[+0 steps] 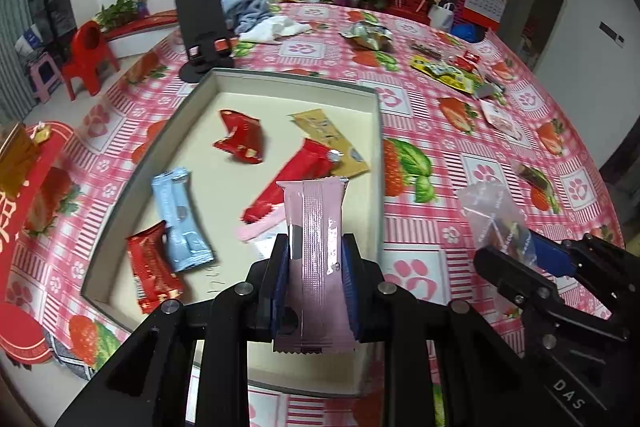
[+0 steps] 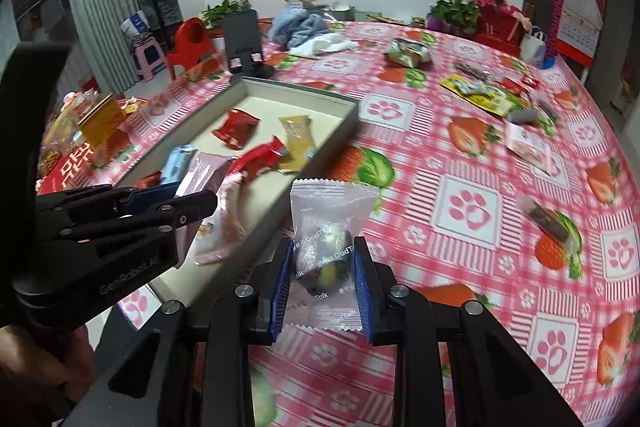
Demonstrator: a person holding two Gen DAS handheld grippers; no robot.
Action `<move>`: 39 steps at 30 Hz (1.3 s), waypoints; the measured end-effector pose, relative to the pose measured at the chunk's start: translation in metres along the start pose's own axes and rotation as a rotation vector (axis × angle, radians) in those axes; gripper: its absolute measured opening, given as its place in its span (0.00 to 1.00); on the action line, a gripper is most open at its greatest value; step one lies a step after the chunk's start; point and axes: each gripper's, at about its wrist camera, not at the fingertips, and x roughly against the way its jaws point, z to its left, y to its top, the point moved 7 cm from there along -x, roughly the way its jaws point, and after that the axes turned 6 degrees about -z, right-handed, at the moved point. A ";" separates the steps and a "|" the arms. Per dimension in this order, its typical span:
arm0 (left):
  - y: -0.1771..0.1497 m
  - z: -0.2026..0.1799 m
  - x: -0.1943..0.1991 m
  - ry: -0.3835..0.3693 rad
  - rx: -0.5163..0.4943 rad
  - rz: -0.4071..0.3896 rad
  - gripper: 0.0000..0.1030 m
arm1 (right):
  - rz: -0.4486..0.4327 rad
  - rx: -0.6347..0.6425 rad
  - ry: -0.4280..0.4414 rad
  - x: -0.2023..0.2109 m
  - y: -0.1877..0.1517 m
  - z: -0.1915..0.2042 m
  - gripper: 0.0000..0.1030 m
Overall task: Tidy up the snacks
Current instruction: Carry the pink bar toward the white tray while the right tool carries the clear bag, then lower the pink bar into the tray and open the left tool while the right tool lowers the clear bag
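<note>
My left gripper [image 1: 315, 259] is shut on a pink snack bar [image 1: 314, 227] and holds it above the near end of a grey box lid [image 1: 378, 131] with a cream floor. In the lid lie red packets [image 1: 240, 137], a blue bar [image 1: 182, 219], a tan bar [image 1: 332, 141] and another pink packet. My right gripper [image 2: 322, 263] is shut on a clear snack packet [image 2: 326, 227] with dark, colourful contents, just right of the lid [image 2: 344, 125] above the tablecloth. The right gripper also shows in the left wrist view [image 1: 520, 259].
Loose snacks lie on the pink check tablecloth: a dark bar [image 2: 546, 219], a pink packet [image 2: 528, 147], a yellow packet [image 2: 478, 95], a crumpled silver bag [image 2: 406, 53]. A phone stand [image 1: 204, 27] and cloths [image 1: 256, 13] sit behind the lid. Red boxes lie at the left.
</note>
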 end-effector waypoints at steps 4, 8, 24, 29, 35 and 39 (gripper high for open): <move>-0.002 0.017 0.001 0.024 0.023 0.004 0.26 | 0.003 0.027 0.025 -0.005 0.005 0.016 0.30; -0.005 0.033 0.001 0.043 0.046 0.008 0.26 | 0.009 0.048 0.044 -0.011 0.009 0.029 0.30; -0.003 0.066 0.001 0.086 0.087 0.011 0.26 | 0.018 0.096 0.083 -0.025 0.024 0.061 0.30; -0.003 0.070 0.000 0.087 0.093 0.014 0.26 | 0.019 0.102 0.086 -0.028 0.027 0.065 0.30; -0.001 0.075 -0.002 0.096 0.093 0.016 0.26 | 0.020 0.110 0.089 -0.033 0.031 0.070 0.30; 0.000 0.081 -0.002 0.105 0.095 0.013 0.26 | 0.017 0.110 0.088 -0.037 0.035 0.072 0.30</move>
